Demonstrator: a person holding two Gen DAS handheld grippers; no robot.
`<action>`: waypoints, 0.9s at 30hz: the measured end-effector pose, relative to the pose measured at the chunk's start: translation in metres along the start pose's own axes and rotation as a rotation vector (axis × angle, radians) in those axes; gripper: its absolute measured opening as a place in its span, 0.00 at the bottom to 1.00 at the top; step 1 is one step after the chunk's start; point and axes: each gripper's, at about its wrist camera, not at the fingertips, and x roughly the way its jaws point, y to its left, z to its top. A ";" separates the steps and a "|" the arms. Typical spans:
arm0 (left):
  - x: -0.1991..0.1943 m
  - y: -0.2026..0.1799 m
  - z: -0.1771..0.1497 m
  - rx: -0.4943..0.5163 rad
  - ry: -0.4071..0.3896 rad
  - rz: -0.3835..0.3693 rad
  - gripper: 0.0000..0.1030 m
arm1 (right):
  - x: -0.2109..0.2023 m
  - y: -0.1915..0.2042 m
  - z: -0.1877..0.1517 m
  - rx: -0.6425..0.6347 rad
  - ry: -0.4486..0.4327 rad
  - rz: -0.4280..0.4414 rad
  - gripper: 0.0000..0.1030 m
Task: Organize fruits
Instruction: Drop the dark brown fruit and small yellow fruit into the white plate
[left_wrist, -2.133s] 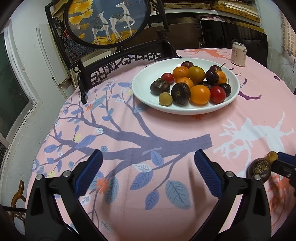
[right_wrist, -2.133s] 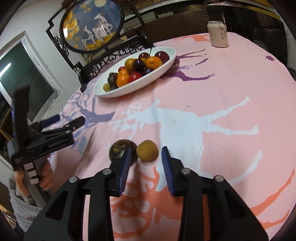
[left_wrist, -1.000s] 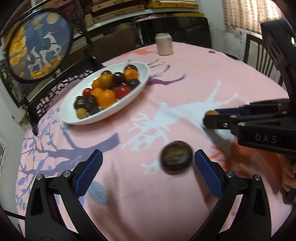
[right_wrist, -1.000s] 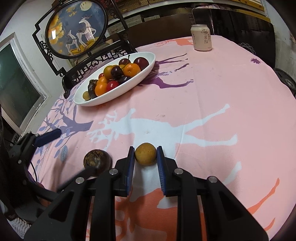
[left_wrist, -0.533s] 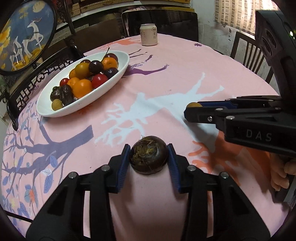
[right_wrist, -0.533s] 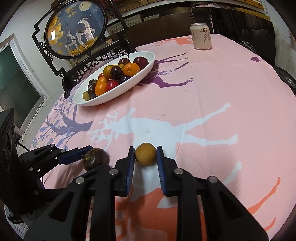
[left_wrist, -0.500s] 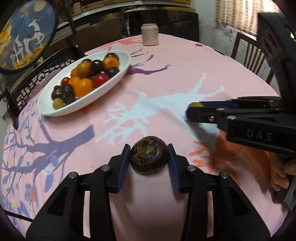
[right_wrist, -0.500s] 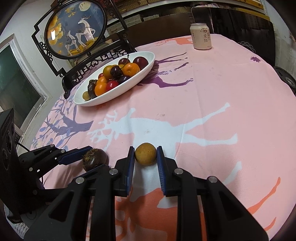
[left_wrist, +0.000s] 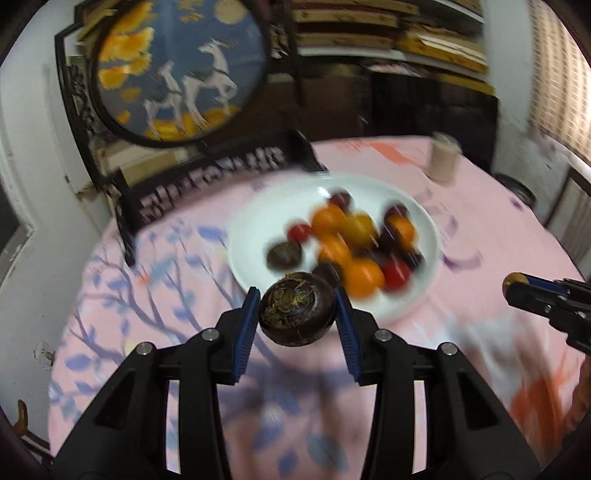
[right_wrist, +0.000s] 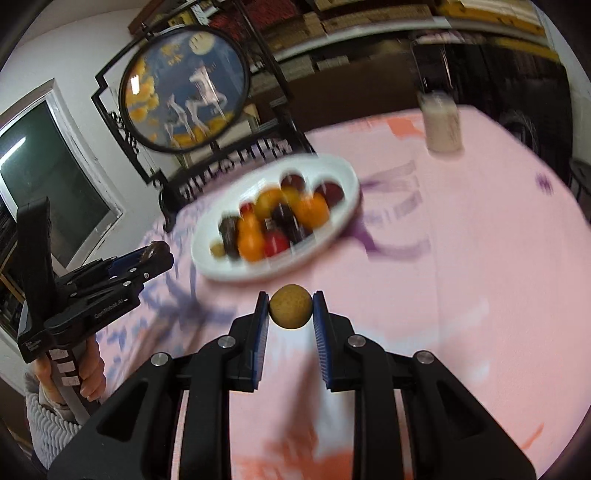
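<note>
My left gripper (left_wrist: 297, 314) is shut on a dark brown round fruit (left_wrist: 297, 313) and holds it in the air just before the near rim of the white plate (left_wrist: 251, 221), which holds several orange, red and dark fruits. My right gripper (right_wrist: 290, 306) is shut on a small tan round fruit (right_wrist: 290, 305), lifted above the pink tablecloth, short of the same plate (right_wrist: 347, 192). The right gripper also shows at the right edge of the left wrist view (left_wrist: 517, 286). The left gripper shows at the left in the right wrist view (right_wrist: 155, 254).
A drink can (right_wrist: 441, 123) stands on the far right of the round table. A dark carved stand with a round deer picture (left_wrist: 177, 70) stands behind the plate. A window is at the left (right_wrist: 48, 166).
Both grippers have lifted their fruits off the tablecloth and moved toward the plate. The views are blurred from motion.
</note>
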 end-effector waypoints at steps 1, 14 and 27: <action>0.005 0.003 0.009 -0.015 -0.005 0.006 0.41 | 0.005 0.003 0.008 -0.001 -0.005 0.006 0.24; 0.098 0.023 0.027 -0.117 0.091 -0.026 0.59 | 0.093 0.019 0.042 -0.056 0.006 -0.039 0.57; 0.043 0.003 0.001 -0.067 -0.018 0.080 0.94 | 0.050 0.015 0.031 -0.018 -0.042 -0.031 0.66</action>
